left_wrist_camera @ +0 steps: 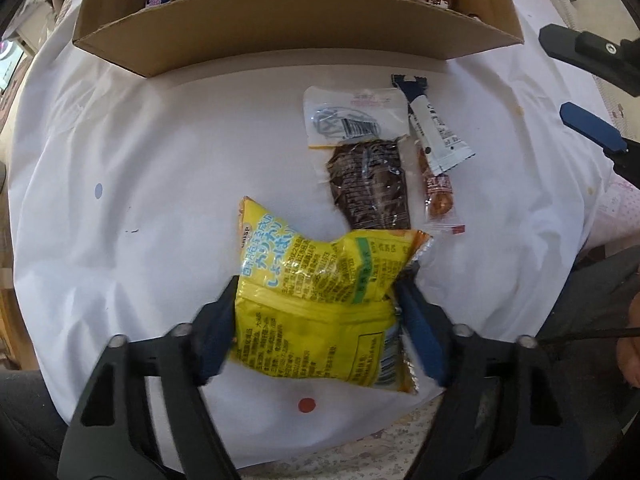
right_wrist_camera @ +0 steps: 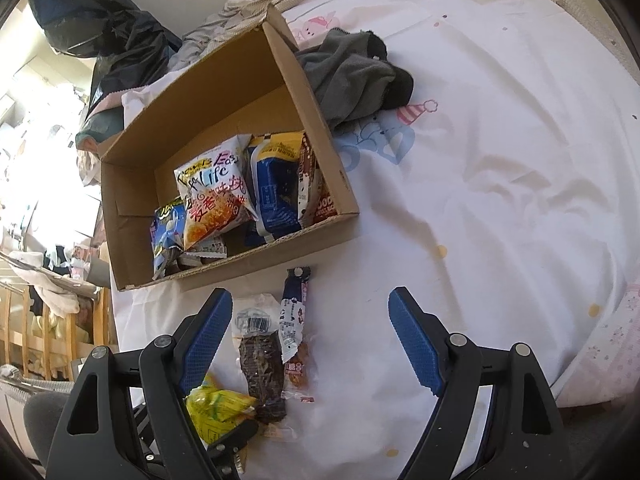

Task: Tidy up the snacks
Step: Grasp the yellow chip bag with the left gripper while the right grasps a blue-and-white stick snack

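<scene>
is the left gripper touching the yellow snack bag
Touching. In the left wrist view both fingers of the left gripper press the sides of the yellow snack bag, which bulges and creases between them.

Black gripper (right_wrist_camera: 310, 334), blue textured pads (right_wrist_camera: 412, 340)

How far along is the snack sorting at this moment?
Roughly midway. Done: several packets already lie in the cardboard box. In hand: the left gripper has its pads pressed against the sides of the yellow snack bag, which is still on the white sheet. Left: the dark brown packet and the two slim stick packets beside it. The right gripper hovers open, holding nothing.
</scene>
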`<state>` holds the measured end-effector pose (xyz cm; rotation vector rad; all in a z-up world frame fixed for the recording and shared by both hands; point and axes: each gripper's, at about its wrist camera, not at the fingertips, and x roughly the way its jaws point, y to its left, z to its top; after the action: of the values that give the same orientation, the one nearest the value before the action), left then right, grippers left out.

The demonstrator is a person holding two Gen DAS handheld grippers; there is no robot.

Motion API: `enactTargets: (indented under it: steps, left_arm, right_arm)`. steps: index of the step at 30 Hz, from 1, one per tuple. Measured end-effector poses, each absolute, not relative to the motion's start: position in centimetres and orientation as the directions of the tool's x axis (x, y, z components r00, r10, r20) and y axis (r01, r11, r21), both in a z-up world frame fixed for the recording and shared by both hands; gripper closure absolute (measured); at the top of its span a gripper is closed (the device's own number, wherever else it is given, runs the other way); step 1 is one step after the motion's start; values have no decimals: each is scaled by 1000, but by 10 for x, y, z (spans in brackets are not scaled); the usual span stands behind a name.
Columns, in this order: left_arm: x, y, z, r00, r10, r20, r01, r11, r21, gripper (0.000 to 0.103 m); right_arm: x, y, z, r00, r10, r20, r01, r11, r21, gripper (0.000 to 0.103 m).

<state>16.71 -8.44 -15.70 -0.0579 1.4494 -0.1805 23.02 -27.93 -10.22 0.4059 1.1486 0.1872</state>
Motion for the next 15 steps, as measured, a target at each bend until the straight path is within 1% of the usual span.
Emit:
enactTargets:
  steps: [1, 2, 4, 5, 6, 10, 12, 13, 14, 15]
  left_arm:
    - [167, -84, -155, 122, -144, -982, 94, 987, -133, 41]
    - [167, -83, -153, 127, -134, -983, 100, 988, -121, 43]
    - [167, -80, -149, 137, -117, -984, 98, 990, -105, 43]
    - [168, -77, -146, 144, -111, -983, 86, 991, -99, 43]
    - [169, -72, -142, 156, -102, -983, 70, 993, -92, 43]
    - [175, -55, -130, 197, -66, -978, -8, 998, -69, 43]
    - [178, -47, -125, 214, -51, -976, -52, 997, -64, 43]
    - [180, -44, -123, 220, -49, -974, -64, 996, -65, 43]
    - [181, -43, -122, 225, -47, -973, -75, 995, -65, 43]
    - [183, -41, -120, 230, -46, -972, -83, 994, -66, 43]
  right_arm:
    - [231, -278, -104, 397, 354, -847, 65, 910, 411, 20]
    - [233, -277, -107, 383, 364, -849, 70, 905, 419, 20]
    - [237, -274, -115, 351, 370, -860, 87, 902, 423, 21]
    - [239, -271, -119, 329, 380, -864, 89, 899, 430, 27]
    - [242, -268, -123, 311, 398, -863, 81, 894, 441, 37]
    - [251, -253, -137, 251, 400, -881, 57, 903, 426, 48]
    - [255, -245, -147, 208, 404, -891, 53, 905, 422, 58]
    - [257, -242, -150, 193, 399, -896, 51, 908, 416, 61]
    - [258, -238, -155, 173, 390, -904, 44, 914, 403, 68]
    - [259, -233, -158, 152, 379, -913, 33, 921, 388, 71]
